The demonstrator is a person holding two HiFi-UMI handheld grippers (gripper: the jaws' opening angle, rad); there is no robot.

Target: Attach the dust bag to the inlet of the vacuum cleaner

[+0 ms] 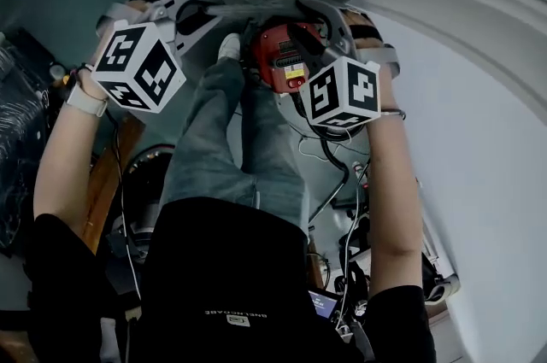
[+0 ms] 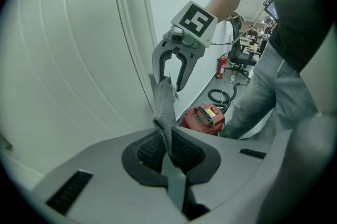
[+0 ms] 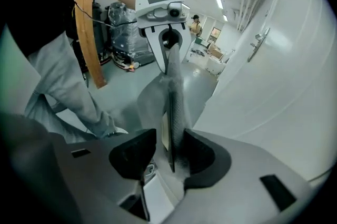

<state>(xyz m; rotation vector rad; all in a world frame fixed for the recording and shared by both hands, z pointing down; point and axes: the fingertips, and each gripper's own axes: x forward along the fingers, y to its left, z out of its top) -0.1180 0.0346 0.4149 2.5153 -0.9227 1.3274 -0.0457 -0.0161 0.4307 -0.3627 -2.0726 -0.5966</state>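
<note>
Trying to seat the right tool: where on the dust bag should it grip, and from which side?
Its near end, coming edge-on: the dust bag stands as a thin upright sheet inside the open right tool, the left tool pinching its far end.

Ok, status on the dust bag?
Left gripper shut on dust bag. Right gripper open, bag edge between its jaws. Bag stretched over the red vacuum cleaner, not yet attached. Nothing seen between them.
</note>
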